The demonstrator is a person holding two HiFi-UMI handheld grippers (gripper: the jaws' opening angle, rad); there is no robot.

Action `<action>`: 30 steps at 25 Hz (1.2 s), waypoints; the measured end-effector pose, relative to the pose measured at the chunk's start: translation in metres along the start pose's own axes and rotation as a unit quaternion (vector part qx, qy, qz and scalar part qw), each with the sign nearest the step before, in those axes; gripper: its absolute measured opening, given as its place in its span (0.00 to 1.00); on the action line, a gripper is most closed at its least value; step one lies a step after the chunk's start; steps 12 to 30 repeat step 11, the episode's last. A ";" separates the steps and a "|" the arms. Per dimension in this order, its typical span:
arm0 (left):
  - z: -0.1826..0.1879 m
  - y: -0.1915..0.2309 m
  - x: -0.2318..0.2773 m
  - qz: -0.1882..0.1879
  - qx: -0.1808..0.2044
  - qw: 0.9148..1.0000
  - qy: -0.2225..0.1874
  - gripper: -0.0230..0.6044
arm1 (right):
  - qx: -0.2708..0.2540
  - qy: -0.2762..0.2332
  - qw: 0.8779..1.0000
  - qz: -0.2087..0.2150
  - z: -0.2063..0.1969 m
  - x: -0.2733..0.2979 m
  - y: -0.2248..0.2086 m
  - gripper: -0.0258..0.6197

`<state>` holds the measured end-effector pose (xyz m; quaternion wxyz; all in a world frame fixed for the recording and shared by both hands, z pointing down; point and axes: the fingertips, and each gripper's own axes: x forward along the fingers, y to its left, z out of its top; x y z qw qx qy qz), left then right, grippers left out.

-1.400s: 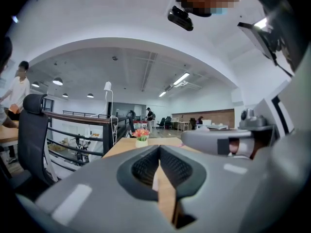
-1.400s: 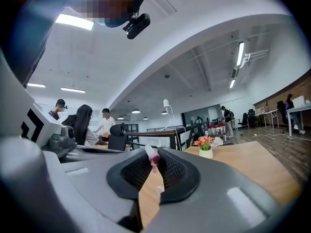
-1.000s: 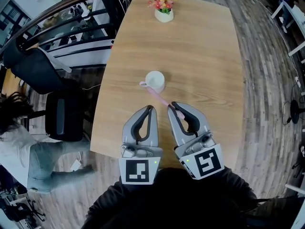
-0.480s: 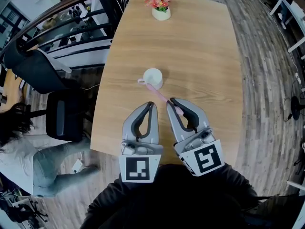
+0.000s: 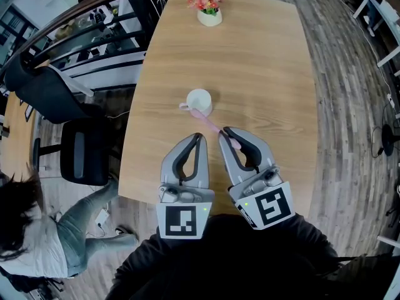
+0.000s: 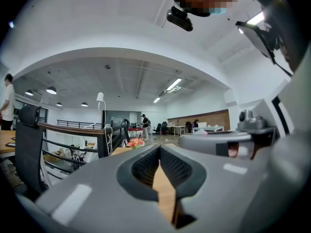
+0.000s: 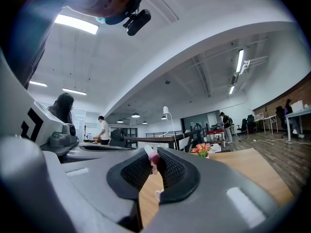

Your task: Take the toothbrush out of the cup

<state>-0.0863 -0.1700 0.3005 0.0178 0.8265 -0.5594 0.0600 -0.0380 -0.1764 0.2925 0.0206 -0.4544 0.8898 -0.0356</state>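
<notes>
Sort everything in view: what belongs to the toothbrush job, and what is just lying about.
Job: toothbrush; cup; right gripper, shut on the toothbrush.
Lying about: flower pot; chair; left gripper, shut and empty.

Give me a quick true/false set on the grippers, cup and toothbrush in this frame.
1. The right gripper is shut on the toothbrush. True.
2. The left gripper holds the cup. False: its jaws are together on nothing, clear of the cup.
3. The cup lies on its side. False: it stands upright, mouth up.
4. A flower pot stands at the far end of the table. True.
5. The toothbrush is blue. False: it is pink.
</notes>
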 end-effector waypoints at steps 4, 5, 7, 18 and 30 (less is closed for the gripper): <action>0.001 -0.002 -0.002 0.001 0.000 1.000 -0.003 0.05 | -0.001 -0.001 1.000 0.001 0.001 -0.003 0.000 0.09; 0.001 -0.003 -0.002 0.001 -0.001 1.000 -0.002 0.05 | -0.001 -0.001 1.000 0.001 0.002 -0.003 0.000 0.09; 0.001 -0.003 -0.004 0.002 -0.001 1.000 -0.001 0.05 | -0.001 -0.001 1.000 0.002 0.002 -0.004 0.001 0.09; 0.003 -0.004 -0.003 0.003 -0.003 1.000 -0.004 0.05 | -0.001 -0.001 1.000 0.002 0.003 -0.005 -0.001 0.09; 0.003 -0.004 -0.003 0.003 -0.003 1.000 -0.004 0.05 | -0.001 -0.001 1.000 0.002 0.003 -0.005 -0.001 0.09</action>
